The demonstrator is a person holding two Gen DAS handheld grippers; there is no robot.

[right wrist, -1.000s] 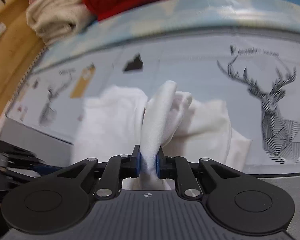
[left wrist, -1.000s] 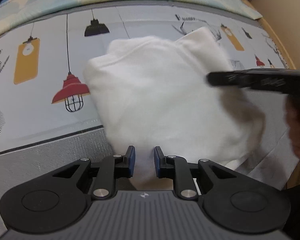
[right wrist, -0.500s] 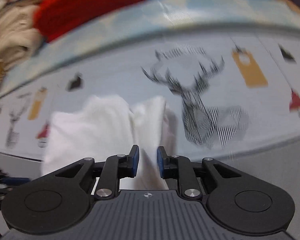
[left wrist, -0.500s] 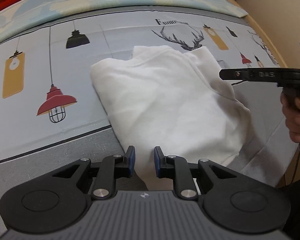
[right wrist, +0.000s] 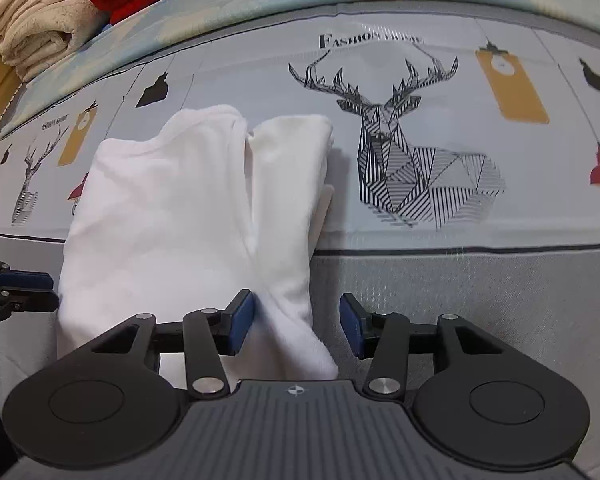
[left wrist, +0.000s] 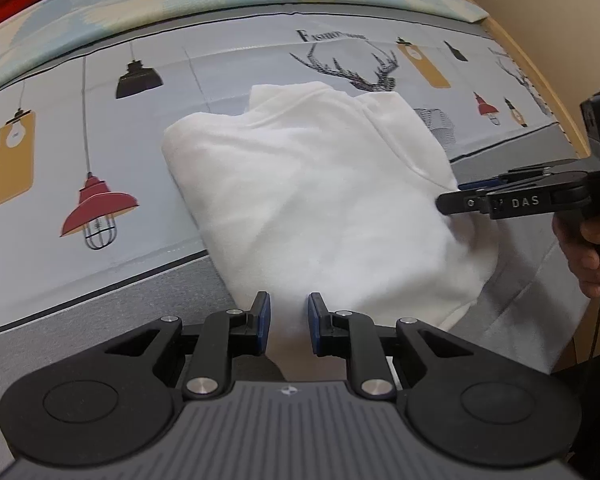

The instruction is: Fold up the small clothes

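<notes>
1. White garment (right wrist: 172,216) flat on printed mat (right wrist: 500,200), long axis running away from right gripper (right wrist: 296,320)
2. Right jaws wide apart, straddling near hem
3. Left gripper (left wrist: 286,322) part-open, gripping nothing, garment's edge between its fingers

I read "DAS" on the right gripper (left wrist: 464,194). The printed sheet (right wrist: 440,120) carries "FASHION" above the deer head (right wrist: 384,120), followed by a second word I can't make out.
</notes>
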